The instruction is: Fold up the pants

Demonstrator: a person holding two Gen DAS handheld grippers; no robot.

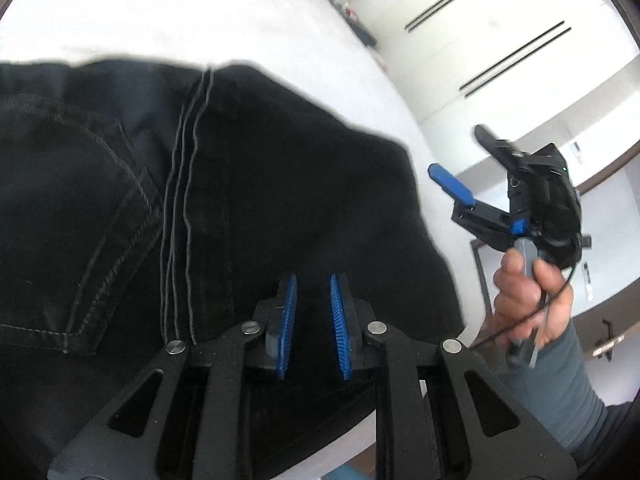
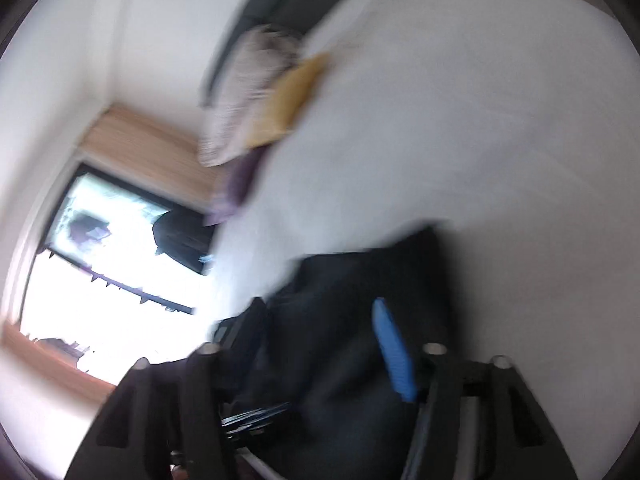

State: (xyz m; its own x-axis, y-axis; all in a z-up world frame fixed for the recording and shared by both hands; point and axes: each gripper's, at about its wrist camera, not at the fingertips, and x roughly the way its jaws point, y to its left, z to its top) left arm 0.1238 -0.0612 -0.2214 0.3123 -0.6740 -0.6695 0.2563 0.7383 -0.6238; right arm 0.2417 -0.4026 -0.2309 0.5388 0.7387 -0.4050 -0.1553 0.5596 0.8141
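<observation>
Black jeans (image 1: 224,208) lie on a white bed (image 1: 180,12), with a back pocket at the left and a double-stitched seam down the middle. My left gripper (image 1: 313,280) hovers just over the jeans near their near edge, its blue pads a little apart and nothing between them. My right gripper (image 1: 456,156) is seen in the left wrist view, raised off the bed to the right of the jeans, jaws wide apart and empty. The right wrist view is blurred; it shows the jeans (image 2: 340,352) below the right gripper (image 2: 320,312), with one blue pad (image 2: 394,350) visible.
The bed sheet (image 2: 460,120) stretches far beyond the jeans. Striped and yellow pillows (image 2: 264,100) lie at the bed's head. A window (image 2: 104,264) is at the left. White walls and a wardrobe (image 1: 500,40) stand to the right of the bed.
</observation>
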